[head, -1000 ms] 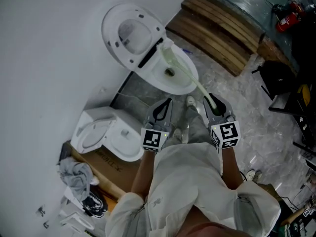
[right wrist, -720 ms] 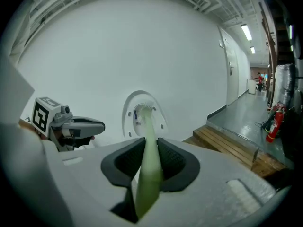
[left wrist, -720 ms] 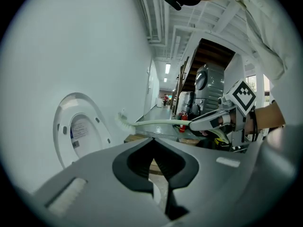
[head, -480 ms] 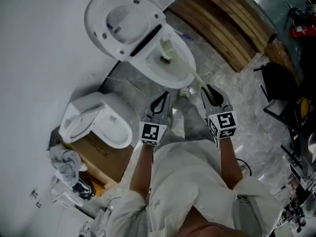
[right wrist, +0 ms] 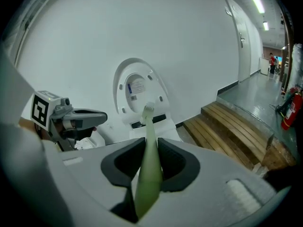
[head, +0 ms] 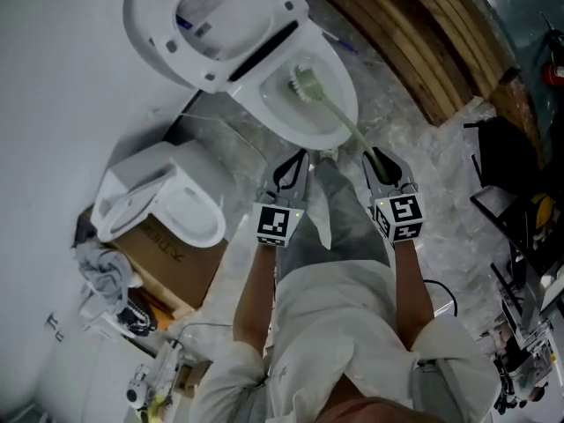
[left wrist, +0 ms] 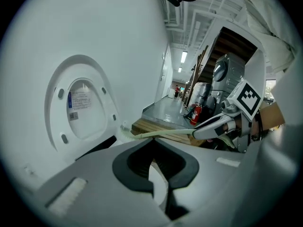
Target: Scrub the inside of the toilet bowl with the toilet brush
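A white toilet stands at the top of the head view with its lid raised. The pale green toilet brush slants down into the bowl, and its bristle head sits inside, near the middle. My right gripper is shut on the brush handle, which runs up between its jaws toward the lid. My left gripper hangs beside it just in front of the bowl rim, shut with nothing in it. From the left gripper view the handle crosses toward the lid.
A second white toilet rests on a cardboard box at the left, with grey rags beside it. Wooden steps lie to the right of the bowl. A red fire extinguisher stands beyond them. The white wall is at the left.
The brush head has slid from the back rim by the hinge to the middle of the bowl. The head camera has tilted, so the toilet sits higher in view. Both grippers keep their states.
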The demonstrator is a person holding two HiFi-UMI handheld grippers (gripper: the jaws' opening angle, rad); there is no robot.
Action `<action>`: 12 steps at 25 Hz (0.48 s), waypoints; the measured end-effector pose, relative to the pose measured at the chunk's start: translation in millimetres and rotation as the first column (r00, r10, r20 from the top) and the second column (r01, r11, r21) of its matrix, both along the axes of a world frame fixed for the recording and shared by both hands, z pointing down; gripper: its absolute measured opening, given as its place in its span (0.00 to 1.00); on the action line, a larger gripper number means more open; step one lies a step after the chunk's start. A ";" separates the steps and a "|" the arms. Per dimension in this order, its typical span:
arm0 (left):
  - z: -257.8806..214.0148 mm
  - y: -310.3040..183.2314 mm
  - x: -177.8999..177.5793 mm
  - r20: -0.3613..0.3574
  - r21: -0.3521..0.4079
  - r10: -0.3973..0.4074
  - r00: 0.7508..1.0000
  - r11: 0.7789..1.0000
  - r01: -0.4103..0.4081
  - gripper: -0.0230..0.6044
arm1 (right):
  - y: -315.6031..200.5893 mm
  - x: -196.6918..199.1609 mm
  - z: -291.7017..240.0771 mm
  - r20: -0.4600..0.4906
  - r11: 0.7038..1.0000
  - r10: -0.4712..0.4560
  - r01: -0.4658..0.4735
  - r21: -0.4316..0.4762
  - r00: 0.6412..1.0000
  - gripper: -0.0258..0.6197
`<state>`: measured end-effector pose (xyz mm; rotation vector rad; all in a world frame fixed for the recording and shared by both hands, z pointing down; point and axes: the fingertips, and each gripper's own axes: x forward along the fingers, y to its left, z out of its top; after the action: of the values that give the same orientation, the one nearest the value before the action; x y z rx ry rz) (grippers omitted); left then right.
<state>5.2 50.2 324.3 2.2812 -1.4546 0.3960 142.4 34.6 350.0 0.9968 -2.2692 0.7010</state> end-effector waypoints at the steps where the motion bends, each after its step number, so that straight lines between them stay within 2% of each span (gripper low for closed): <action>1: 6.5 -2.8 0.2 0.000 -0.009 -0.003 1.000 1.000 0.003 0.07 | -2.6 -0.6 6.8 -0.001 1.000 -0.004 0.004 -0.009 1.000 0.18; 12: 54.9 -17.9 -5.8 -0.005 -0.059 -0.031 1.000 0.998 0.030 0.07 | 2.3 -8.7 76.3 -0.035 0.993 -0.039 0.035 -0.117 0.999 0.18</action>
<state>-0.6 32.3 379.3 2.2097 -1.4541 0.4175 133.8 36.9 426.2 0.9034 -2.1823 0.7830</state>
